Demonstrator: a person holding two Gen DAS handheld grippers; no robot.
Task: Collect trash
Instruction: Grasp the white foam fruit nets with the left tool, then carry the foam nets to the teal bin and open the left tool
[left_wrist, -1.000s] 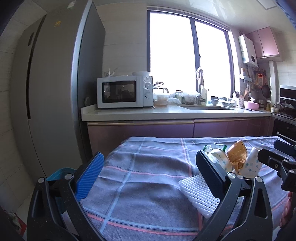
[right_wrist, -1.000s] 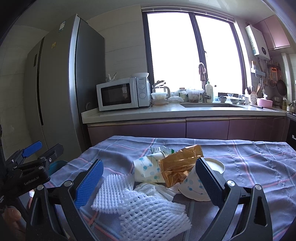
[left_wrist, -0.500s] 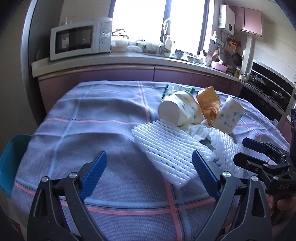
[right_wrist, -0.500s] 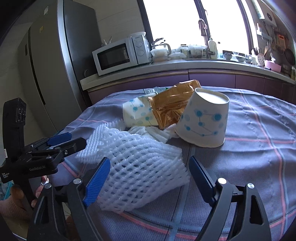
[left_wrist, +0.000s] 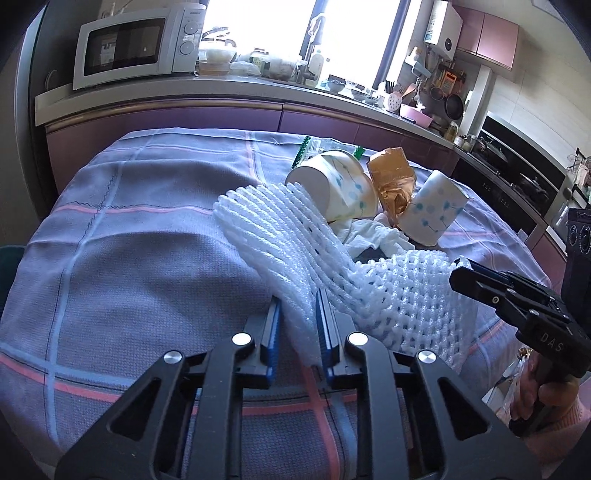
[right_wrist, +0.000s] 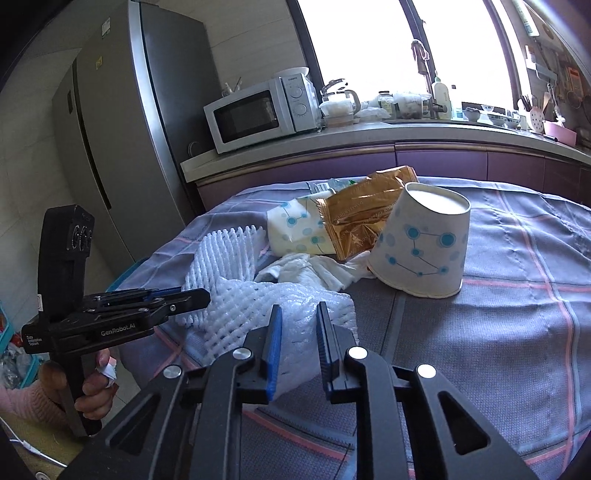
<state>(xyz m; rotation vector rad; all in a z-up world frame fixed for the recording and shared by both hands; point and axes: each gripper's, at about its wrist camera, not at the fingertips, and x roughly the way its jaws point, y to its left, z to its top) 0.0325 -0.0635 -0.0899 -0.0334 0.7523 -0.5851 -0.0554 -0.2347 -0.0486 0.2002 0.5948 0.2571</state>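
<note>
Trash lies on a purple checked tablecloth (left_wrist: 129, 258): two white foam nets, a crumpled tissue (left_wrist: 373, 234), two dotted paper cups, a gold foil bag (left_wrist: 391, 184). My left gripper (left_wrist: 297, 325) is shut on the near edge of one foam net (left_wrist: 273, 229). My right gripper (right_wrist: 298, 325) is shut on the other foam net (right_wrist: 258, 306). One cup (right_wrist: 424, 243) stands upside down; the other (left_wrist: 340, 184) lies on its side. The left gripper also shows in the right wrist view (right_wrist: 184, 297).
A counter (right_wrist: 369, 136) with a microwave (right_wrist: 258, 114) and a sink runs behind the table. A steel fridge (right_wrist: 122, 129) stands at the left. A blue bin (right_wrist: 129, 273) sits beside the table's left edge. A stove (left_wrist: 517, 177) is at the far right.
Both grippers moved forward and down onto the table and closed, each onto a foam net. The nets are pulled slightly toward the near table edge.
</note>
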